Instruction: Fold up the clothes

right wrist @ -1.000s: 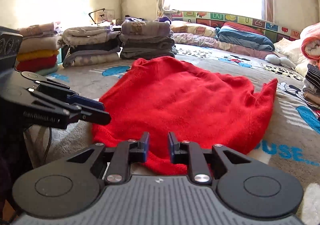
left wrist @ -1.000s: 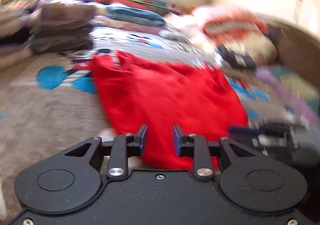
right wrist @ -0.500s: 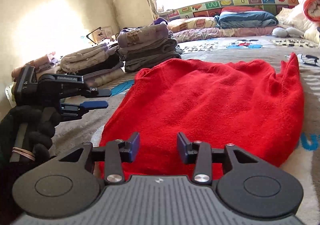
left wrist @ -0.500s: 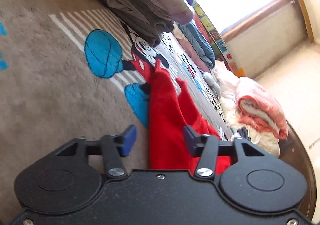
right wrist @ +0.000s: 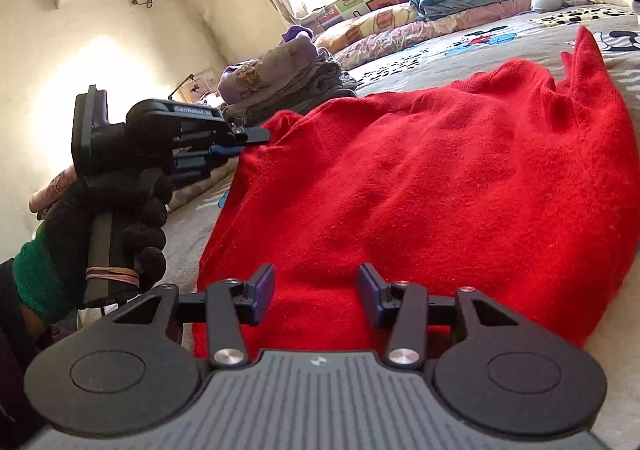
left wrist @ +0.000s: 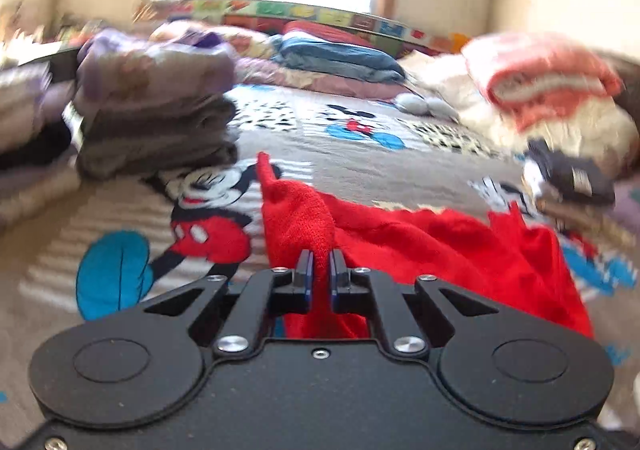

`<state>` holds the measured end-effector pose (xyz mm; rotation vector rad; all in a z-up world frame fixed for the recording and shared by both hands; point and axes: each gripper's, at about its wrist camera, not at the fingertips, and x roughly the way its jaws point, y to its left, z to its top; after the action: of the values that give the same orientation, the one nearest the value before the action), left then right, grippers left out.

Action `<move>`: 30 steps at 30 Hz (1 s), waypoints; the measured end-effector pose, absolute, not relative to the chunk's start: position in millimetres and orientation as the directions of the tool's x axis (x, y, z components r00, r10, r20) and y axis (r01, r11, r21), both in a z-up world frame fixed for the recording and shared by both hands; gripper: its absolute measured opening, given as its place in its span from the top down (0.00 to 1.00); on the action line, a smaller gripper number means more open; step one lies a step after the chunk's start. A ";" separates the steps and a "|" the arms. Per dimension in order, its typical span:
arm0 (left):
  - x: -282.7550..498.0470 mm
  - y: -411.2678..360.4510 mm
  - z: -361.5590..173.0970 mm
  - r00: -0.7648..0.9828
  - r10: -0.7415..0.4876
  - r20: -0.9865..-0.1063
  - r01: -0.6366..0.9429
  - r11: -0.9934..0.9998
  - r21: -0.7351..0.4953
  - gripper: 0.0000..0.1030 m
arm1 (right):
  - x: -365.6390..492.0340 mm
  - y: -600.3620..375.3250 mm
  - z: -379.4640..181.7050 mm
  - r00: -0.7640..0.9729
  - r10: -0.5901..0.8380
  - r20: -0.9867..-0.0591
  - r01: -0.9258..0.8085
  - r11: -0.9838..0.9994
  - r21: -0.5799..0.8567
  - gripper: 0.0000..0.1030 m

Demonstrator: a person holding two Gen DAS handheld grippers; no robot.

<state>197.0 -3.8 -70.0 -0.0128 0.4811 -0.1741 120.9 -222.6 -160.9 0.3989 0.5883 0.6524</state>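
- Left wrist view: the left gripper point(left wrist: 320, 264) pinches a raised corner of the red sweater point(left wrist: 440, 246), which trails away rightward across the bed point(left wrist: 360, 154).
- Right wrist view: the right gripper point(right wrist: 316, 292), jaws opening and unclamped, straddles the sweater's near edge; the garment lies directly ahead.

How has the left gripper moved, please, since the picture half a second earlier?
Yes. The left gripper has risen and swung right to the red garment, toward the folded pile, and shut on its edge.
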 end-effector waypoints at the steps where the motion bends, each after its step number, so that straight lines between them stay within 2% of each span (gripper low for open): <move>1: 193.5 -24.7 -68.4 0.869 -0.176 -0.462 0.219 0.975 0.041 0.95 | 121.1 -222.6 -160.7 0.639 0.667 -0.383 -0.447 0.727 0.521 0.52; 2: 192.4 -43.1 -70.5 0.853 -0.202 -0.481 0.285 0.953 0.106 0.95 | 121.2 -222.5 -160.4 0.635 0.670 -0.384 -0.447 0.725 0.524 0.52; 4: 195.5 -69.2 -80.1 0.784 -0.258 -0.564 0.410 0.898 0.159 0.93 | 121.2 -222.2 -159.6 0.624 0.675 -0.393 -0.453 0.723 0.522 0.51; 6: 200.4 -79.9 -87.7 0.722 -0.299 -0.624 0.490 0.858 0.155 0.71 | 120.3 -221.2 -158.6 0.615 0.677 -0.404 -0.461 0.725 0.511 0.51; 8: 201.6 -75.8 -85.0 0.691 -0.347 -0.634 0.524 0.845 0.110 0.71 | 119.0 -220.5 -158.0 0.610 0.676 -0.413 -0.470 0.728 0.499 0.51; 11: 203.4 -55.3 -64.8 0.690 -0.415 -0.594 0.523 0.852 0.011 0.71 | 116.9 -220.6 -157.3 0.608 0.676 -0.416 -0.478 0.731 0.487 0.51; 15: 234.5 -44.1 -39.7 0.747 -0.345 -0.568 0.415 0.910 -0.008 0.71 | 116.8 -222.0 -158.0 0.605 0.683 -0.409 -0.477 0.722 0.501 0.49; 22: 321.6 -32.5 -64.4 0.660 -0.332 -0.674 0.348 0.930 -0.117 0.71 | 115.3 -217.4 -158.6 0.598 0.698 -0.395 -0.492 0.709 0.505 0.35; 30: 379.1 -29.6 -102.6 0.554 -0.359 -0.751 0.317 0.925 -0.209 0.70 | 118.8 -218.8 -160.7 0.589 0.712 -0.382 -0.499 0.692 0.521 0.34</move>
<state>379.1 -29.6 -102.6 -0.0510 0.8991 -0.3993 118.8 -218.8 -160.7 0.3815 0.6095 0.7255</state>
